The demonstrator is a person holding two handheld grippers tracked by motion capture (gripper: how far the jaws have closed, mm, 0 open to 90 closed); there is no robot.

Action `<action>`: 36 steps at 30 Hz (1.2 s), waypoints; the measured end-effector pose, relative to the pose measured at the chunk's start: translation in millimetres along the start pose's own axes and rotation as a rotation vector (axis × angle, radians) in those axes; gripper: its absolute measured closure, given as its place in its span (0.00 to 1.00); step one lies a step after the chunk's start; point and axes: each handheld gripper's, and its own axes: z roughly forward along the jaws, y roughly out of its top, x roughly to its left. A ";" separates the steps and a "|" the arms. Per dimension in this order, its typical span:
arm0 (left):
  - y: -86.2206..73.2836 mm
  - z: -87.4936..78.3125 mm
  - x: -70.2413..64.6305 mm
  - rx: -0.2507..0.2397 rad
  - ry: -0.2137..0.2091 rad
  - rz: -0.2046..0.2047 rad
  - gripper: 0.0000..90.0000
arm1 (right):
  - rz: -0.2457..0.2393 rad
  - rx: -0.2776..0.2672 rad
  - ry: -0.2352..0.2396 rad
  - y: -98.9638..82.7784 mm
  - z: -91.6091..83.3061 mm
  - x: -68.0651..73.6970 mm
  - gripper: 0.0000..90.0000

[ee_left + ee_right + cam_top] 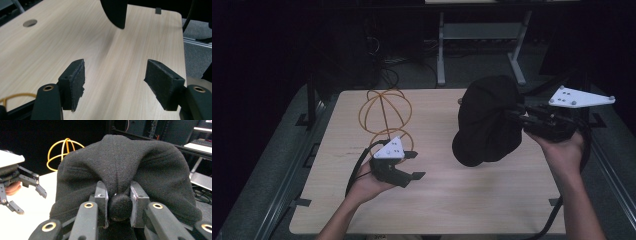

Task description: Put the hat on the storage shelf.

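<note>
Right hand-held gripper [117, 203] clamps the black fabric cap [487, 120] aloft for the yellow wire stand [384, 112]; left hand-held gripper [412, 165] gapes empty.

Bare table [447, 200] ahead; wire frame [384, 114] blocks far-left corner.

Black caps: I count one, the black cap [486, 125].
Yellow wire frames: I see one, the yellow wire frame [384, 116].
Grippers: I count two, the left gripper [414, 165] and the right gripper [518, 116].
Tables: one, the wooden table [462, 200].
</note>
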 end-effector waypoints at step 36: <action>-28.8 12.9 -9.4 0.026 0.000 0.011 0.28 | -0.099 0.032 0.128 75.2 78.2 17.0 0.80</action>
